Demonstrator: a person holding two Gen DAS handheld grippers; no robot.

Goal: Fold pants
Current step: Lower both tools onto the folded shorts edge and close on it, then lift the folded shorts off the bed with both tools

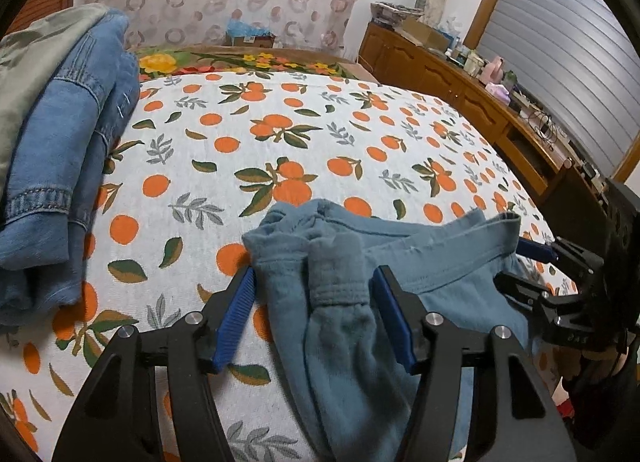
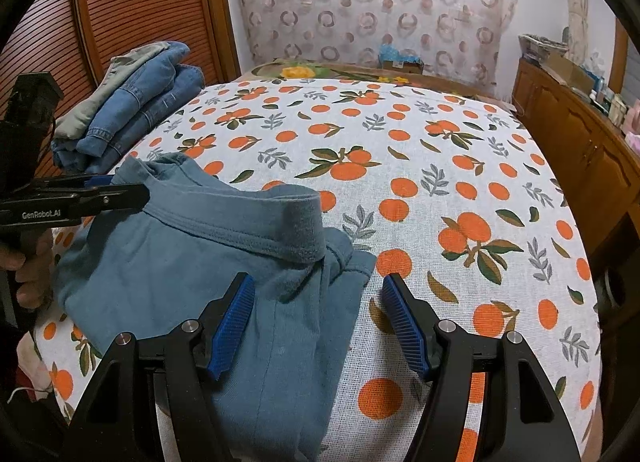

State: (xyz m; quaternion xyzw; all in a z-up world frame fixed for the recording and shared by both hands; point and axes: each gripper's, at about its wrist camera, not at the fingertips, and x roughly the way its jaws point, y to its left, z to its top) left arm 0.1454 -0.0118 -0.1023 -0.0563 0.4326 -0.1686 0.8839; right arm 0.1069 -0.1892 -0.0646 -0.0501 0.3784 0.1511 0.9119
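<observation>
Blue-grey pants [image 2: 168,278] lay partly folded at the near edge of the bed [image 2: 440,165].

A stack of denim garments [image 2: 132,113] sat at the bed's far left corner. The left gripper [image 1: 314,316] stood open astride a bunched, ribbed cuff, pads not pressing it. The doubled waistband ran across the pants. The right gripper [image 2: 318,322] stood open over their right edge, gripping nothing.
</observation>
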